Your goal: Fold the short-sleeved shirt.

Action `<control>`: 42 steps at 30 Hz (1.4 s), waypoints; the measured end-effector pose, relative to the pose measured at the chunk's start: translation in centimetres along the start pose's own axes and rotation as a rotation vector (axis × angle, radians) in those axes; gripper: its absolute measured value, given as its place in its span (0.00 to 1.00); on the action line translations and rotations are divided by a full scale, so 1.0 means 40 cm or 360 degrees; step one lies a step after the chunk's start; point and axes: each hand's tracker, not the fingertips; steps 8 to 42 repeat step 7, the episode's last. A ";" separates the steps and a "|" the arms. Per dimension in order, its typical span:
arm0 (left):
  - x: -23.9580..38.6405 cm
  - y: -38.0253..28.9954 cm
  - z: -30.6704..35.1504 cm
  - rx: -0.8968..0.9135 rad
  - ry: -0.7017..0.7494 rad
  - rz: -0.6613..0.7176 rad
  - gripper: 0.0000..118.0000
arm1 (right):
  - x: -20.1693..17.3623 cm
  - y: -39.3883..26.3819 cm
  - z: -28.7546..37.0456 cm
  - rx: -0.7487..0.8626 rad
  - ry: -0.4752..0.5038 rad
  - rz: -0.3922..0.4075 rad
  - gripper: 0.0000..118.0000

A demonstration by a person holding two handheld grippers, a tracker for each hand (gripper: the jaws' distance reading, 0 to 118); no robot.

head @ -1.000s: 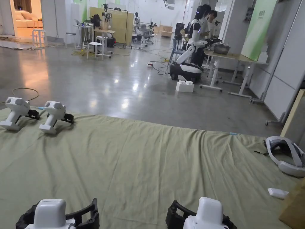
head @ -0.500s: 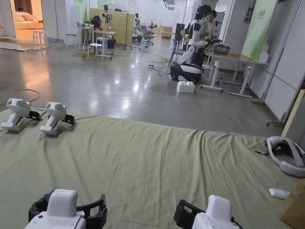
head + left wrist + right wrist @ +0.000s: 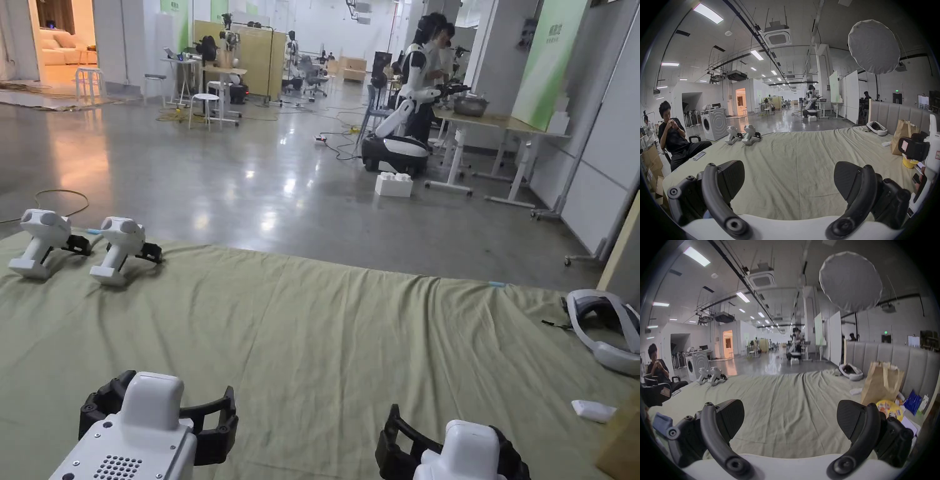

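Observation:
My left gripper [image 3: 175, 390] hovers low over the near left part of the green bed sheet [image 3: 325, 337]. Its jaws stand wide apart with nothing between them [image 3: 789, 178]. To its right, my right gripper [image 3: 447, 425] is also open and empty over the sheet [image 3: 790, 417]. In the right gripper view a small light-blue cloth [image 3: 661, 421] lies near the bed's left edge, beside that gripper's left jaw. I cannot tell whether it is the shirt.
Two spare white grippers [image 3: 81, 247] stand on the sheet's far left. A white headset [image 3: 609, 331] and a small white object [image 3: 592, 410] lie far right. A paper bag [image 3: 881, 382] and packets sit by the grey headboard [image 3: 899, 358]. A person [image 3: 672, 138] sits left of the bed.
My left gripper has come forward and a little to the right over the sheet. My right gripper has shifted slightly right. Both stay open. The head camera has tilted a little.

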 end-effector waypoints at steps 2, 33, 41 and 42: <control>-0.005 -0.003 0.002 0.0019 -0.0007 0.0021 0.98 | 0.002 0.005 -0.003 -0.0026 0.0008 -0.0010 0.98; -0.016 -0.013 -0.003 0.0026 -0.0010 0.0084 0.98 | 0.009 0.015 -0.012 -0.0049 0.0045 -0.0032 0.99; -0.016 -0.013 -0.003 0.0026 -0.0010 0.0084 0.98 | 0.009 0.015 -0.012 -0.0049 0.0045 -0.0032 0.99; -0.016 -0.013 -0.003 0.0026 -0.0010 0.0084 0.98 | 0.009 0.015 -0.012 -0.0049 0.0045 -0.0032 0.99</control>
